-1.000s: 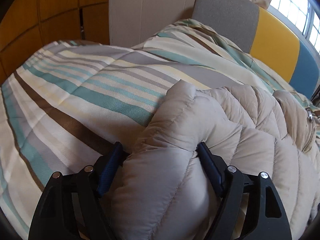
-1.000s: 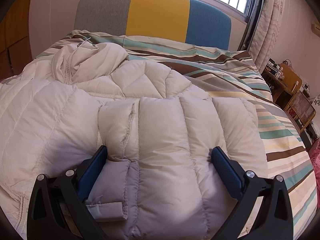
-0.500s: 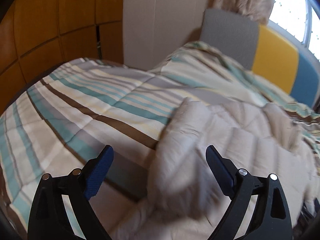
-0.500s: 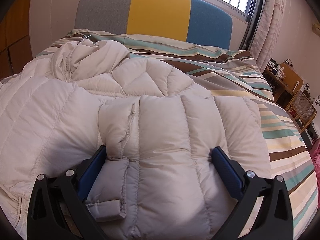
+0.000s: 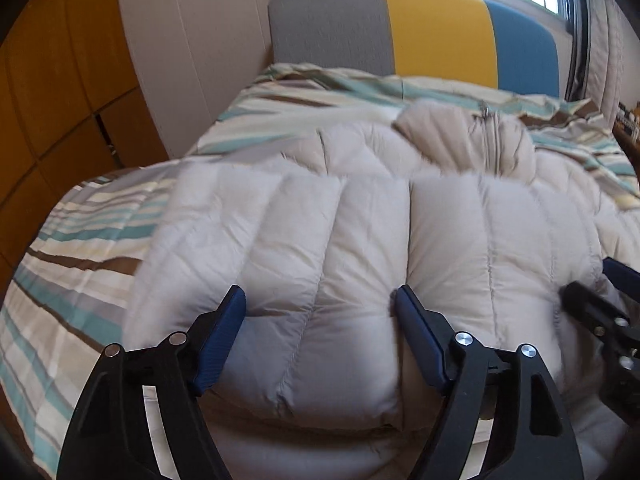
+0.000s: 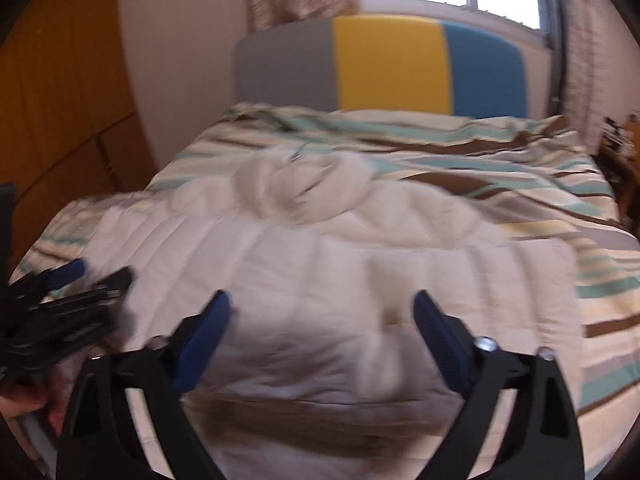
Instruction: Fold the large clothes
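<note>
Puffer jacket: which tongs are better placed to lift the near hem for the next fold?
Left, probably. The left tongs bracket a fold of the puffer jacket; right tongs look clear.

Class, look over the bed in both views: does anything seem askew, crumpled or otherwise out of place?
The puffer jacket lies flat on the striped duvet, but its collar is bunched into a crumpled heap near the headboard, zipper twisted. Nothing spilled or damaged.
</note>
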The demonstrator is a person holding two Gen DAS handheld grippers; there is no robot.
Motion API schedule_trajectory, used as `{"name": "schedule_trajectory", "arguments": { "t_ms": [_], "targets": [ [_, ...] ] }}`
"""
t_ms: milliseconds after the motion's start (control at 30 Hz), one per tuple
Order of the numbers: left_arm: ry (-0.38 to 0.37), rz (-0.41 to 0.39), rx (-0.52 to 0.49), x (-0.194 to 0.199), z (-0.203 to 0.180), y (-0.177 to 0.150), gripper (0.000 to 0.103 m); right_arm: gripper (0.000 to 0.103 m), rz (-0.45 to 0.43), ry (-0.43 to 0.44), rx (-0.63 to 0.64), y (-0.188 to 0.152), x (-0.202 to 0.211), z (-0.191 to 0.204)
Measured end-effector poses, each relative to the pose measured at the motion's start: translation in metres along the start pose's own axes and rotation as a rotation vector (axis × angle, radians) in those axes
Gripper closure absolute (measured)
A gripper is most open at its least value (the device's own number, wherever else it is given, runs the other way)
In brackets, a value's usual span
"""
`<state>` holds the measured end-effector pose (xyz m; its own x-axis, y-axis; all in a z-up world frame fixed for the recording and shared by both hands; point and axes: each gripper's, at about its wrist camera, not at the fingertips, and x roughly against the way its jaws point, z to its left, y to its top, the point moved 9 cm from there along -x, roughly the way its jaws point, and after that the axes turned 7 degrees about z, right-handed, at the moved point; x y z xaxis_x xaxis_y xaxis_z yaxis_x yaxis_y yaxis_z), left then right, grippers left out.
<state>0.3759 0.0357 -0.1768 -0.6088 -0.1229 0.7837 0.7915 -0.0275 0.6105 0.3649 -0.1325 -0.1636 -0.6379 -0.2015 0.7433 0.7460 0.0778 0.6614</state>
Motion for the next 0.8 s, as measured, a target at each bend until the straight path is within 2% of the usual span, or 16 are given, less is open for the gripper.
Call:
{"name": "schedule_trajectory", "arguments": {
  "t_ms": [33,133,367,467,500,600,800],
  "targets": [
    [-0.010,0.006,0.003,-0.004,0.000,-0.003,0.026,0.039,0.025,0.003,0.013,-0.003,-0.009,0.004],
    [-0.039,0.038,0.019,-0.017,0.001,-0.008,0.025,0.039,0.057,0.012,-0.001,-0.011,-0.032,0.003],
    [-0.029,0.056,0.020,-0.024,-0.001,-0.007,0.023,0.037,0.082,-0.015,0.025,-0.016,-0.052,0.004],
    [-0.033,0.055,0.026,-0.008,0.003,-0.007,0.011,0.035,0.083,-0.008,0.026,-0.016,-0.050,0.004],
    [-0.043,0.054,0.019,0.000,0.005,-0.007,0.008,0.031,0.086,-0.002,0.025,-0.017,-0.048,0.002],
    [-0.068,0.032,0.017,0.028,0.015,-0.014,0.007,0.015,0.090,-0.020,0.025,-0.018,-0.024,0.000],
    [-0.120,0.028,0.062,0.069,0.035,-0.057,0.007,0.015,0.082,-0.022,0.021,-0.046,0.036,0.004]
  ]
}}
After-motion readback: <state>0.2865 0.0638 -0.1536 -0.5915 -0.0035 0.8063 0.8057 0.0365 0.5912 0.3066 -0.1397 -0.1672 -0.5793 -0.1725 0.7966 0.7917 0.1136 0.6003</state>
